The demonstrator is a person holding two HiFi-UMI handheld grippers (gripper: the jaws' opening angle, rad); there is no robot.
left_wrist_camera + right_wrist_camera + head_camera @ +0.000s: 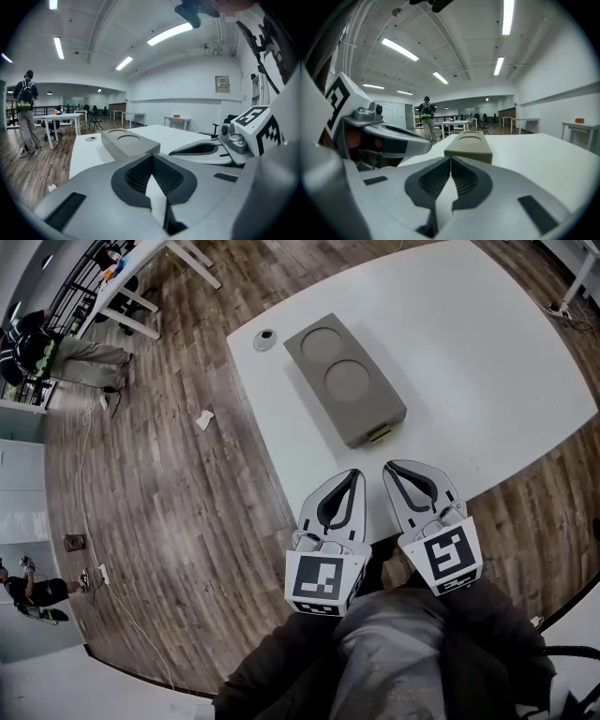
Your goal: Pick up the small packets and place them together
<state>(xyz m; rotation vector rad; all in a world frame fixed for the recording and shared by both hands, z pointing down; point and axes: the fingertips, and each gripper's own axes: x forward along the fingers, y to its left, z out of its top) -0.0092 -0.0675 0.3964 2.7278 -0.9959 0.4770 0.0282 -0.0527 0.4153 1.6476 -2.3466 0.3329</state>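
Nearest, above our grey trousers (394, 652), we hold both tools clenched on nothing; the left gripper (353, 474) and the right gripper (388, 468) each have their dark ribbed pads meeting at the tips, with only bare tabletop showing beyond them; their pale, smooth shells taper to points just over the near edge of the white table (487, 352); we judge the task not begun, since no small packets show in any view and nothing has been gathered, so finding, lifting and grouping them all remains; further on lies a matte grey-brown box (345, 379), long and blocky, with two shallow round recesses in its top; past it, by the table's far left corner, sits a small round disc (265, 338); wood-plank floor (187, 502) surrounds the table.
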